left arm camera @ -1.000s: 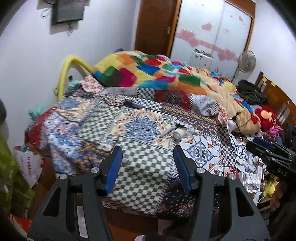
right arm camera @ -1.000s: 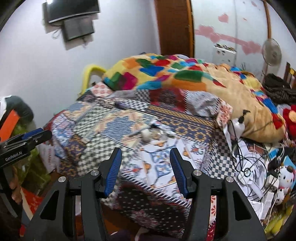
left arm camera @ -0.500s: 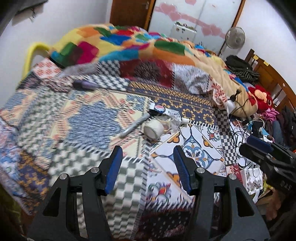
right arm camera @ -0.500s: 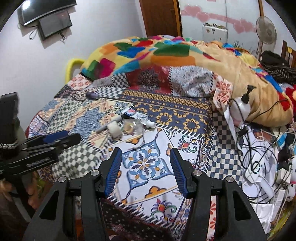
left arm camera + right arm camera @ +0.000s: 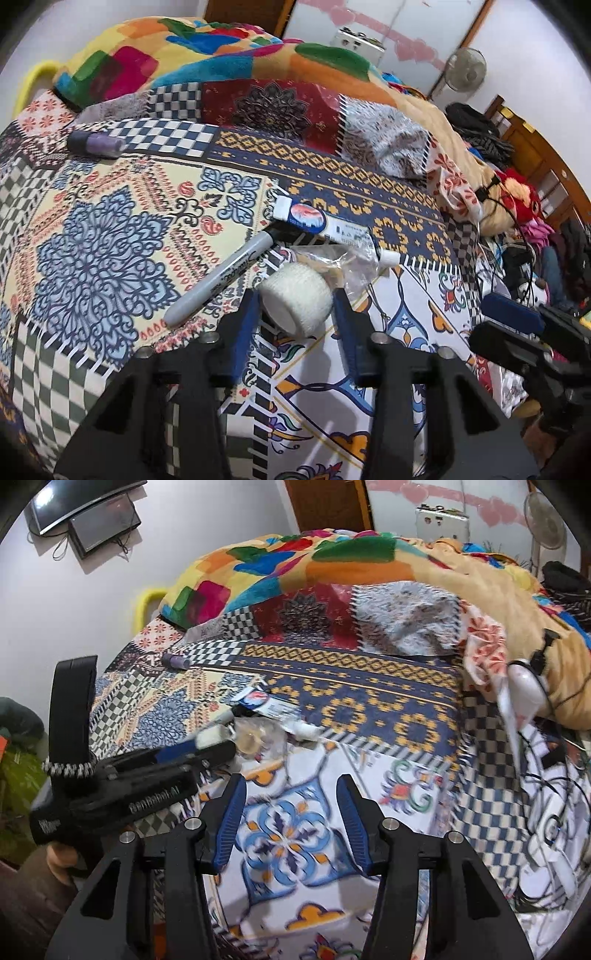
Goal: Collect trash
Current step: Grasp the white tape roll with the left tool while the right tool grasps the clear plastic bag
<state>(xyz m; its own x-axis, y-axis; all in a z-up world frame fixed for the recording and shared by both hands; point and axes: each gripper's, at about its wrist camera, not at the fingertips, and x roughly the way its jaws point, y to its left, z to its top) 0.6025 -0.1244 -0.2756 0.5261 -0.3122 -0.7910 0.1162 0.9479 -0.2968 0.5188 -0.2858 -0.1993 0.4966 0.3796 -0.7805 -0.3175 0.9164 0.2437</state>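
On the patterned bedspread (image 5: 110, 229) lie a white bandage roll (image 5: 297, 297), a crumpled clear plastic wrapper (image 5: 343, 264), a grey marker (image 5: 221, 273) and a white-and-blue tube (image 5: 328, 225). My left gripper (image 5: 295, 310) is open, its blue fingers on either side of the roll. My right gripper (image 5: 290, 808) is open and empty over the bed's near edge, to the right of the litter. The left gripper (image 5: 199, 751) shows in the right wrist view, partly covering the roll. The wrapper (image 5: 262, 738) and tube (image 5: 273, 705) lie just beyond it.
A purple-grey cylinder (image 5: 96, 144) lies at the bed's far left. A colourful blanket (image 5: 207, 62) is heaped at the back. Cables, a pump bottle (image 5: 524, 683) and stuffed toys (image 5: 521, 195) clutter the right side. A fan (image 5: 463, 68) stands by the wardrobe.
Both grippers have moved forward and down towards the bed. The left one has closed in on the bandage roll, which now sits between its open fingers.
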